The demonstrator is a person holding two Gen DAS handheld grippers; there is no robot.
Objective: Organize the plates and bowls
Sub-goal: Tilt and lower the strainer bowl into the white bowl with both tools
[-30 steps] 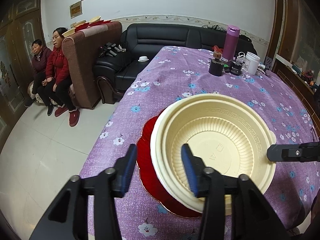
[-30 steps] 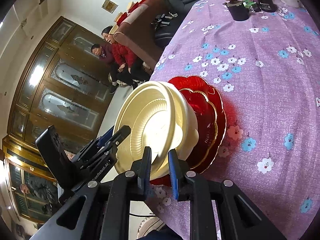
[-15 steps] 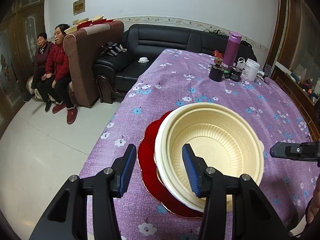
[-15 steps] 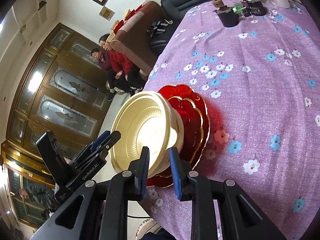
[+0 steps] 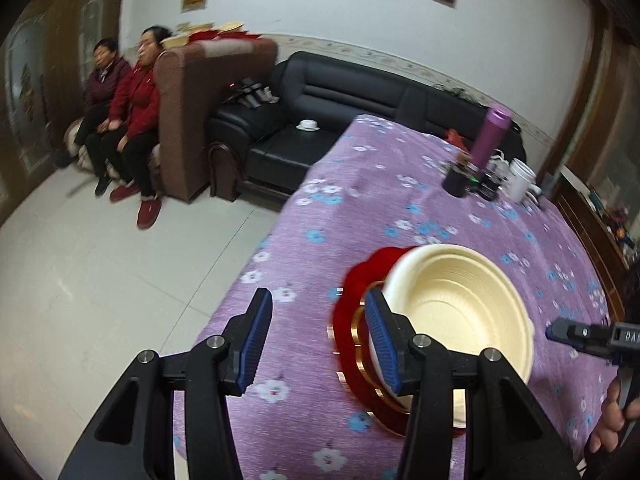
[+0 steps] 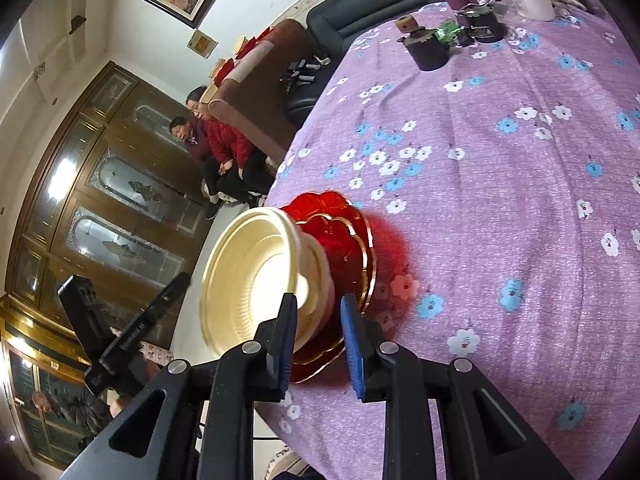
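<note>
- Showing a cream bowl (image 5: 460, 312) seated upright on a stack of red plates (image 5: 352, 292) with gold-edged scalloped rims.
- Placing that stack near the edge of the bench (image 5: 380, 184), on a purple cloth printed with white and blue flowers.
- Holding the left tongs (image 5: 318, 300) moderately wide and empty, with one blue pad above bare cloth and the other in front of the near edge of the plates; whether that pad touches them cannot be told.
- Keeping the right tongs (image 6: 318, 304) at a narrow gap, with the bowl's lower wall and the plates seen through it and neither pad pressing on them.
- Bringing the tip of the right tongs in from the right of the left wrist view, just beside the bowl's rim, with a hand (image 5: 612, 412) below it.
- Grouping a purple flask (image 5: 492, 136), a dark jar (image 5: 456, 182) and a white cup (image 5: 522, 180) at the far end, well apart from the stack.
- Setting a black sofa (image 5: 360, 96) beyond the bench, and two seated people (image 5: 132, 120) beside a brown armchair (image 5: 192, 120).
</note>
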